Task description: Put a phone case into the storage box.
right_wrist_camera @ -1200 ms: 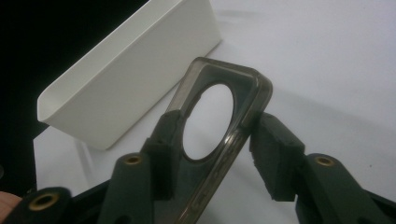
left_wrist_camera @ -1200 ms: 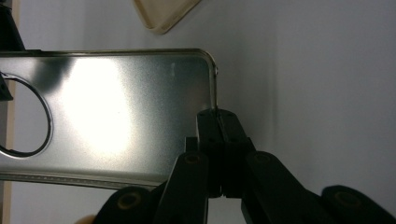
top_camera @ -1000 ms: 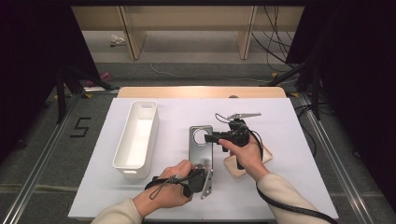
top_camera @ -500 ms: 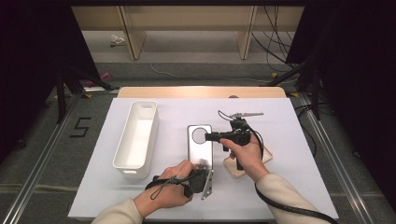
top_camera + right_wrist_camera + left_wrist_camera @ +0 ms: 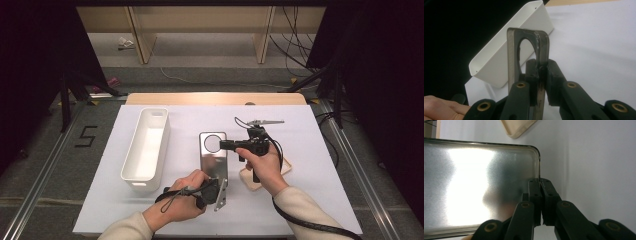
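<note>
Left gripper point(image 5: 540, 195) jaws clamp near rim of metal tray point(image 5: 213, 159); right gripper point(image 5: 540, 75) jaws, just closing, pinch far end beside round hole. Tray held mid-table, right of white bin point(image 5: 146, 148). Risk: thin-edge grips slip, tray twists, drops toward wooden plate point(image 5: 264, 175).

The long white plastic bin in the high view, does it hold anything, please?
No, the long white plastic bin shows a bare white floor inside.
</note>
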Available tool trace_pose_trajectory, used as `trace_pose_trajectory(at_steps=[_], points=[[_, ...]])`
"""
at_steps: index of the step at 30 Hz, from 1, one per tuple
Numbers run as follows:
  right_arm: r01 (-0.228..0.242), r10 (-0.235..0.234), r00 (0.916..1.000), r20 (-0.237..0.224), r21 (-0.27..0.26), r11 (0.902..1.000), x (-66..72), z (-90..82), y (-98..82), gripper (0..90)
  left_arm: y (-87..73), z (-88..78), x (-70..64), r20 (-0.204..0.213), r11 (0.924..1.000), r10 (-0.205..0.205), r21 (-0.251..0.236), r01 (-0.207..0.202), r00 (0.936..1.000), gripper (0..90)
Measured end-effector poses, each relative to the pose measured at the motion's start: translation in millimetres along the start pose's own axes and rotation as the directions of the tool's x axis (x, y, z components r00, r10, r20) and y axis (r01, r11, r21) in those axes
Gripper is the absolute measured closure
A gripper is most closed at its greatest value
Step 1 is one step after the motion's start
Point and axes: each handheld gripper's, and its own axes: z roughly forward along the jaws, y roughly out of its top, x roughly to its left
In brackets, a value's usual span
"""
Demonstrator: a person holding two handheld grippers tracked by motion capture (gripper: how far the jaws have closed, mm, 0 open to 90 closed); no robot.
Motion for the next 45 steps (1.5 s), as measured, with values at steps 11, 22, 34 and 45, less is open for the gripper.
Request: trace_pose_trajectory(at_steps=[11, 22, 34, 45], points=[[0.029, -0.027, 0.9986, 0.046, -0.049, 0.9984, -0.4, -13.0, 5.4, 82.4, -16.7, -15.6, 8.7, 0.006, 0.9469, -0.211, -0.247, 0.206, 0.9775, 49.7], [0.055, -0.051, 0.9964, 0.068, -0.064, 0.9964, 1.8, -18.4, 4.3, 82.3, -55.8, -26.7, 19.3, 0.037, 0.7948, -0.503, -0.373, 0.479, 0.8635, 26.4], [0.083, -0.077, 0.9943, 0.073, -0.078, 0.9935, 8.0, -27.8, 0.4, 82.3, -59.7, -32.4, 30.3, 0.079, 0.6690, -0.635, -0.441, 0.598, 0.7684, 30.2], [0.101, -0.096, 0.9929, 0.070, -0.070, 0.9924, 16.2, -23.0, -3.7, 82.2, -50.7, -41.5, 52.8, 0.098, 0.5634, -0.718, -0.499, 0.658, 0.6890, 36.4]])
